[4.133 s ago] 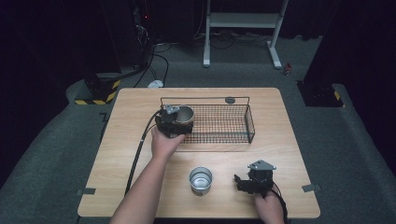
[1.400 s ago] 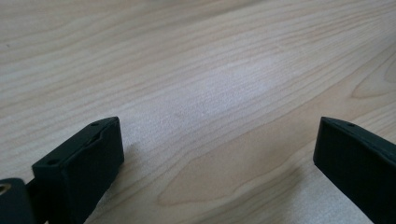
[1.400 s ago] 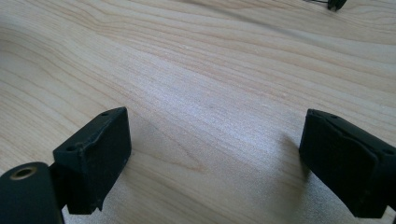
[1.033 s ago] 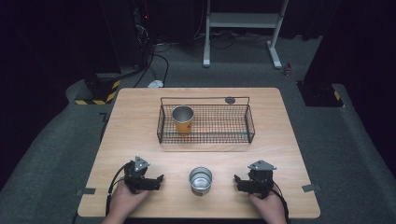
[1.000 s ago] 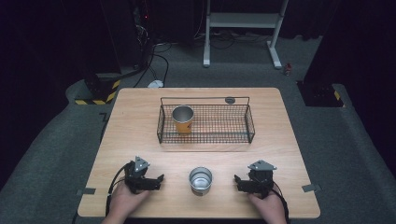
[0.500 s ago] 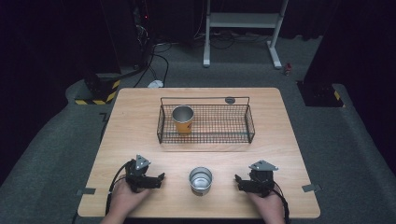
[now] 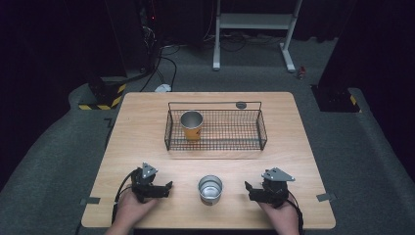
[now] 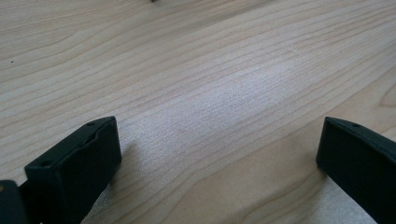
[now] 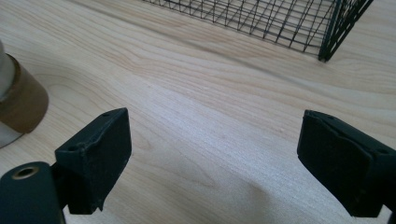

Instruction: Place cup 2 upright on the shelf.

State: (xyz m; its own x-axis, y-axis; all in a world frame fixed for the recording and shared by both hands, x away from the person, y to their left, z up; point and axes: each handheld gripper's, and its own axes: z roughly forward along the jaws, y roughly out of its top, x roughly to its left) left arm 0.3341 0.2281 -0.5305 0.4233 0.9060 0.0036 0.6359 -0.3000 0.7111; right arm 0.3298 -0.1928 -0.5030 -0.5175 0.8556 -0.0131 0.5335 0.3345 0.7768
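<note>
The cup point(image 7: 210, 190) stands on the table point(image 7: 147, 127) between both claws: at three o'clock from the left gripper point(image 7: 166, 188), nine o'clock from the right gripper point(image 7: 248, 191). Both sets of jaws gape apart (nothing held). Another cup point(image 7: 191, 125) sits in the wire basket point(image 7: 259, 128) at twelve.

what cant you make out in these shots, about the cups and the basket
- Cup on the table: right gripper view cuts it at the left edge.
- Cup in the basket: its lower part is blurred behind the wire in the high view.
- Basket: right gripper view's top edge crops it.
- Dark disc: too small to identify.
</note>
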